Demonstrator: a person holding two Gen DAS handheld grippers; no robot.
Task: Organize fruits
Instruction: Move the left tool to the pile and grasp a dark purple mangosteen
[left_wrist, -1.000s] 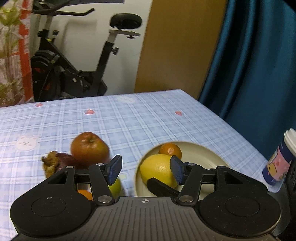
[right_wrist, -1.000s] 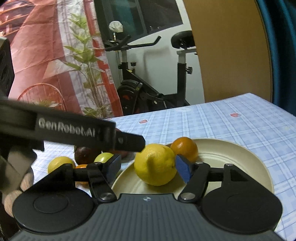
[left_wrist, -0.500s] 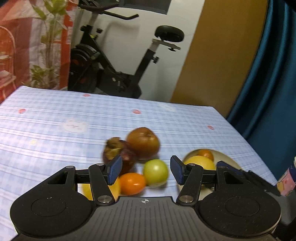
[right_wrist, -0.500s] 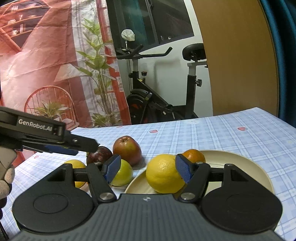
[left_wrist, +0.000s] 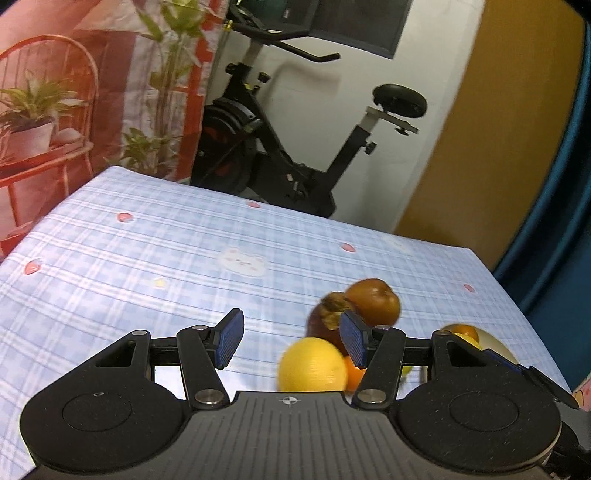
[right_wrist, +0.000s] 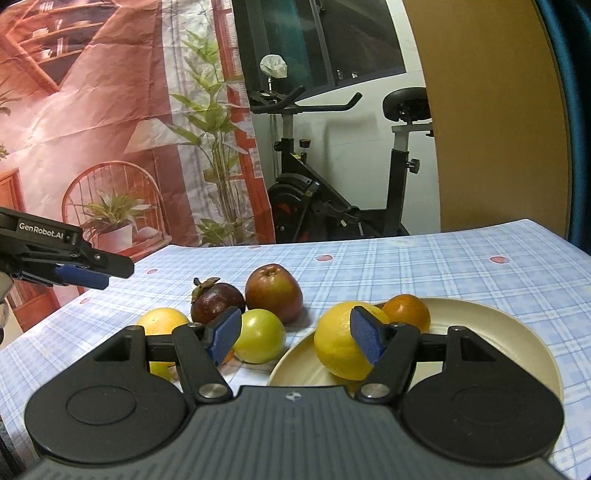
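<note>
L tool hangs above the worktop w/ jaws partly apart, nothing between the pads; a yellow citrus sits just below its right pad, blurred. R tool is also part-open & empty, low over the near rim of the cream plate. On the plate: a big lemon touching a small orange behind it. Left of the plate, loose on the checked cloth: a green round fruit, a red apple, a mangosteen just beside the apple, a yellow fruit furthest left, partly hidden by the R tool's body. An exercise bike stands beyond the worktop.
</note>
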